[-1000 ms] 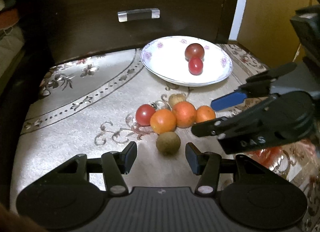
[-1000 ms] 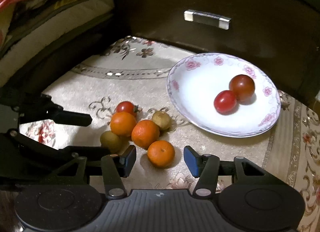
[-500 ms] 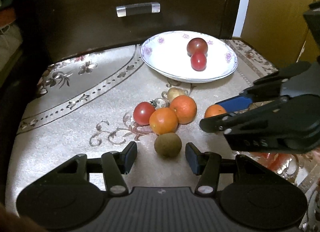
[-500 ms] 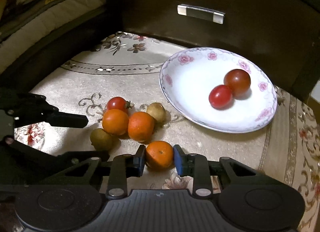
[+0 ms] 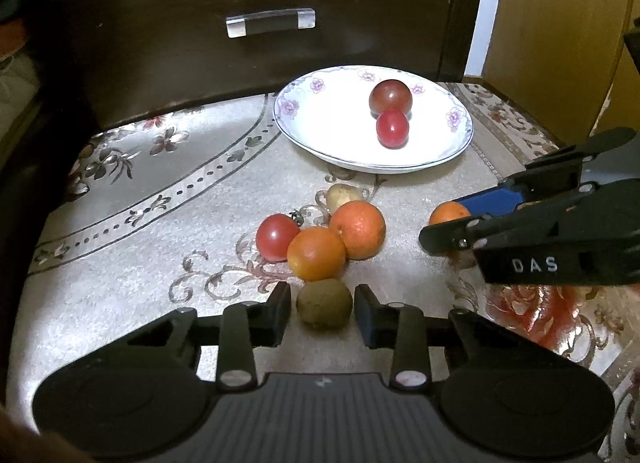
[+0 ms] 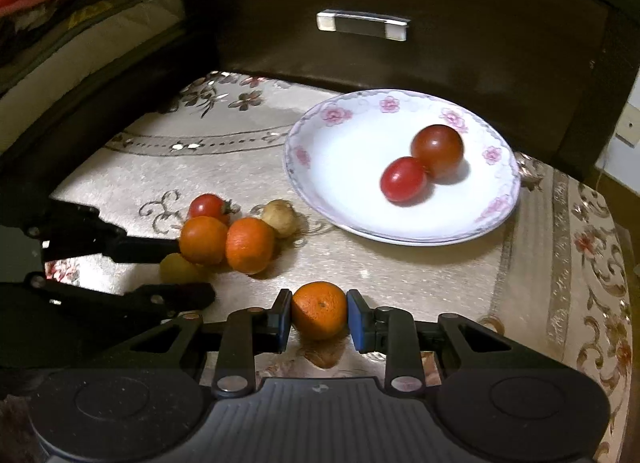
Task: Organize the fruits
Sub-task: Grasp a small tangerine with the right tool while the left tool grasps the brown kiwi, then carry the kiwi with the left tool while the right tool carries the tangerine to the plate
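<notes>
My right gripper is shut on a small orange, lifted a little off the cloth; the orange also shows in the left wrist view. My left gripper is open around a brown kiwi, its pads close on both sides but not touching. Behind the kiwi lie two oranges, a red tomato and a pale small fruit. A white floral plate holds two tomatoes.
A patterned beige cloth covers the surface. A dark drawer front with a clear handle stands right behind the plate. Bedding lies at the left, a yellow wall at the right.
My right gripper closed on the small orange and lifted it away from the cluster. My left gripper moved forward and narrowed around the kiwi.
</notes>
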### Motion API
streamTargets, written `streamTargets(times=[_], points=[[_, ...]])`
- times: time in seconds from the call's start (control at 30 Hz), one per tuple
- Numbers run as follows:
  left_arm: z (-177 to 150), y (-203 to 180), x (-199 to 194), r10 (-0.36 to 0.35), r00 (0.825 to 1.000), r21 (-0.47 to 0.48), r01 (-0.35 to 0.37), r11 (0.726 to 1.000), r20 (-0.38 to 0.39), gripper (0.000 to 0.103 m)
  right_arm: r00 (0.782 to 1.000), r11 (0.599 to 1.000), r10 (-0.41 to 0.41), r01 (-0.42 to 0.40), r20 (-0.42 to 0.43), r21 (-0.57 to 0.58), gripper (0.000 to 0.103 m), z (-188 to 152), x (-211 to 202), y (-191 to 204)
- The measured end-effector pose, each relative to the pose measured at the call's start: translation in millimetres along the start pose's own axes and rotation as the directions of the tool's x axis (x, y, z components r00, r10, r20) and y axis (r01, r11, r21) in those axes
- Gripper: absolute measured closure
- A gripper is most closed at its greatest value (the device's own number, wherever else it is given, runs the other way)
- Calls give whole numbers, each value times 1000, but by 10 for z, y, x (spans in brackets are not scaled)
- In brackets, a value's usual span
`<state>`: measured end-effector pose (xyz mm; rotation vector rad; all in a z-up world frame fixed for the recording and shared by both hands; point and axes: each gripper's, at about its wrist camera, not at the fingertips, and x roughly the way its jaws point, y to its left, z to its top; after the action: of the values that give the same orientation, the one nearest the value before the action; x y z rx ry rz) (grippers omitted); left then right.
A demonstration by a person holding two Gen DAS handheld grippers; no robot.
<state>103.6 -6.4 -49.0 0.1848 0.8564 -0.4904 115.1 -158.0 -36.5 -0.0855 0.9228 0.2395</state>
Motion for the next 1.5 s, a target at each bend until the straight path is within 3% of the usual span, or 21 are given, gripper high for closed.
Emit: streamTargets(times=[0.3,0.67,0.97,1.5], points=[[-35,35,-25,-18,1000,-24,18,1000,2,65,1000,1000,18,-18,7,6,78,7,-55,32],[-5,-82,-29,-30,1000,21,30,999,-6,68,1000,1000,1,-1,-6,8,78,-7,-40,39],[177,-37,-210,-38,997,-13,39,999,68,68,999,1000,-13,12,48,7,78,96,-170,40],[502,-46,-141,-39,992,-29,43,999,123,68,994,999,-37,36,105,15,78,256,-246,-26]])
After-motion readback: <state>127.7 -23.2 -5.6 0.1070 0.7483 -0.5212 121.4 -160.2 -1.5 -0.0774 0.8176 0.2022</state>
